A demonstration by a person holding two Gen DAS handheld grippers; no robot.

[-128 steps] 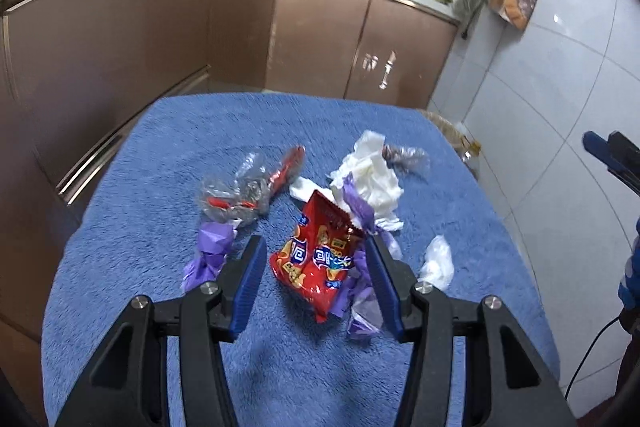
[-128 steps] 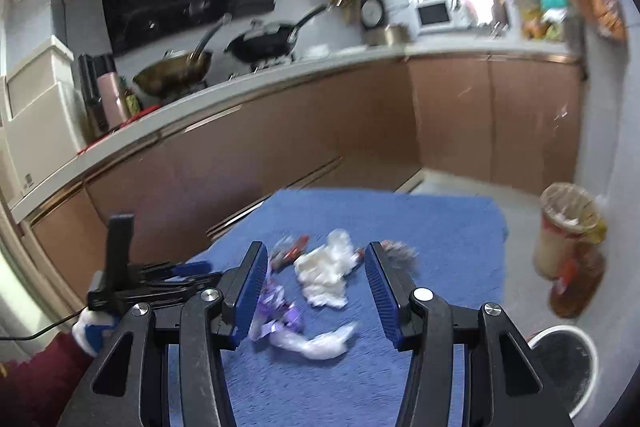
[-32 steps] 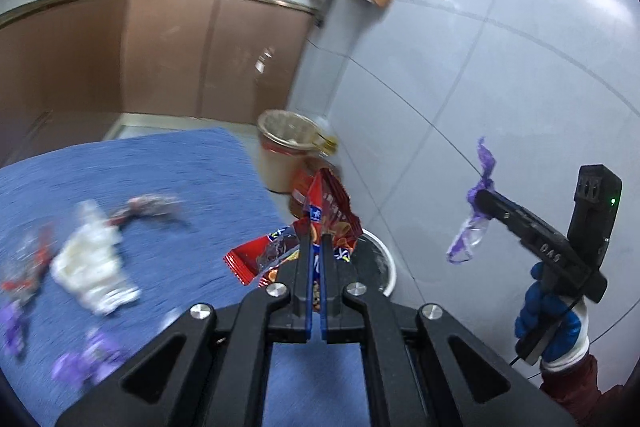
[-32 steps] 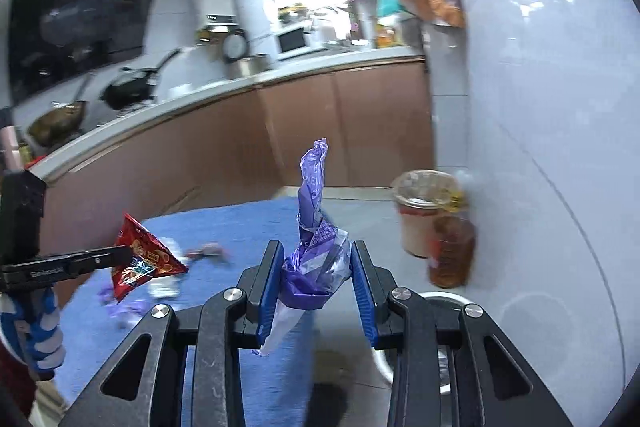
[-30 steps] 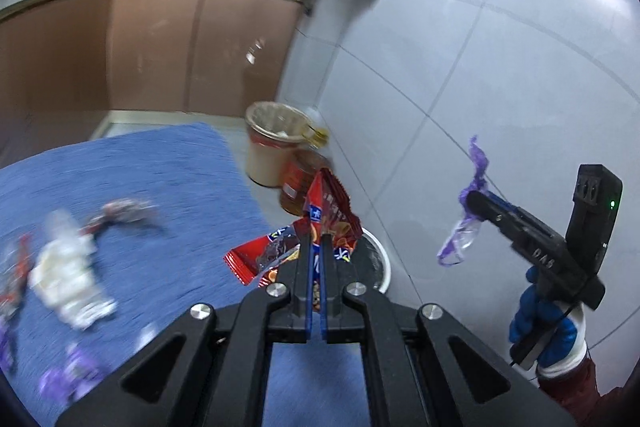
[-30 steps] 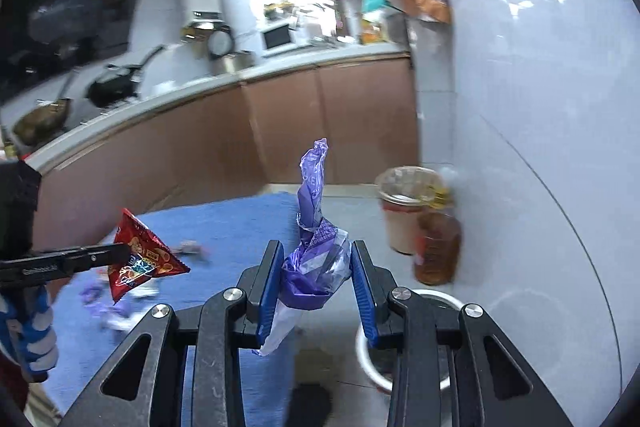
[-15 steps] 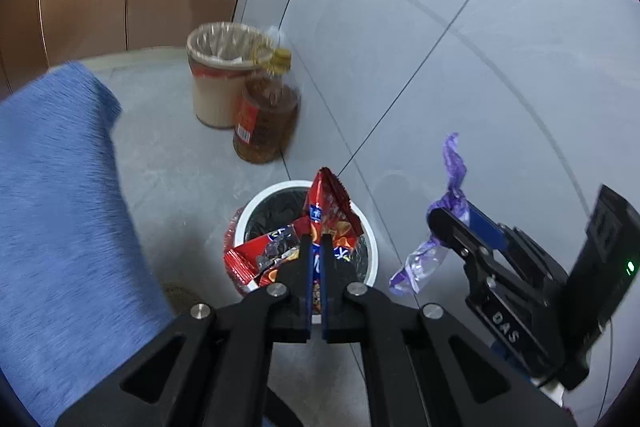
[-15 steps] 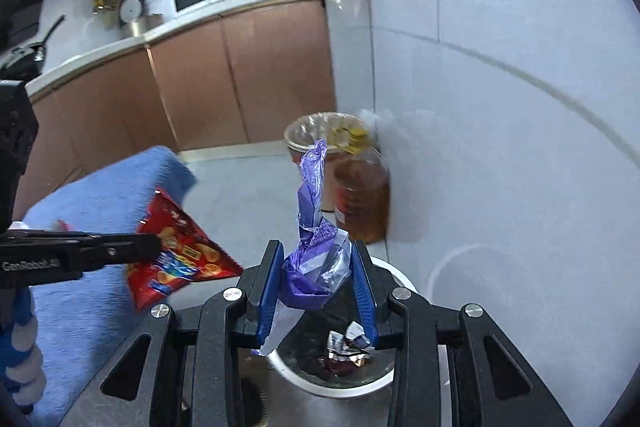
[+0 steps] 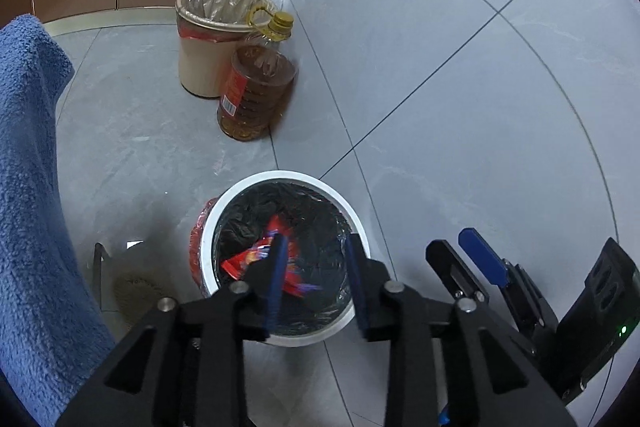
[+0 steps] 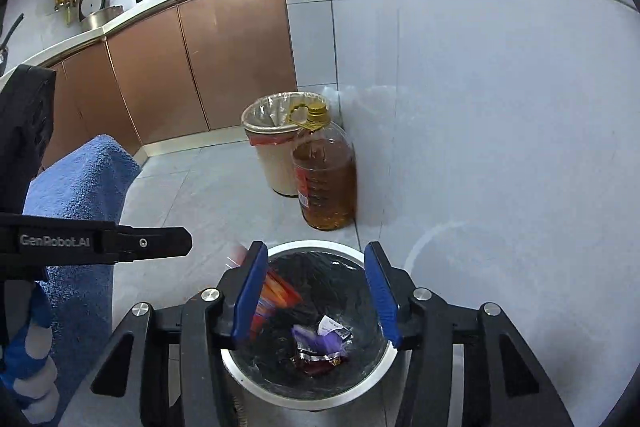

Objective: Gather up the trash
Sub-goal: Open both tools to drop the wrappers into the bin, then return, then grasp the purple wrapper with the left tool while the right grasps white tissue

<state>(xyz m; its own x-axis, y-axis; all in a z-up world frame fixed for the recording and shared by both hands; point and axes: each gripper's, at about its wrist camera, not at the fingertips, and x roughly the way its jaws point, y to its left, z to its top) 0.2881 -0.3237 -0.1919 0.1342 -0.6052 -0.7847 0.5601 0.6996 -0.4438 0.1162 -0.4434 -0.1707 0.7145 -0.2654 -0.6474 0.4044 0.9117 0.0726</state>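
Note:
A white bin with a black liner stands on the floor; its rim shows in the left wrist view (image 9: 292,175) and the right wrist view (image 10: 308,246). My left gripper (image 9: 315,277) is open above it, and the red snack bag (image 9: 256,255) lies inside the bin, blurred. My right gripper (image 10: 316,293) is open over the bin. The purple wrapper (image 10: 318,341) lies at the bottom among other scraps, and the red bag (image 10: 276,293) shows blurred at the left. The right gripper also shows in the left wrist view (image 9: 476,263).
A beige bin with a clear liner (image 9: 208,43) and a large oil bottle (image 9: 256,95) stand by the tiled wall. The blue cloth table edge (image 9: 28,187) is at the left. Brown cabinets (image 10: 208,67) run behind.
Both grippers opened over the white bin. The red snack bag dropped from the left gripper and the purple wrapper from the right into the bin.

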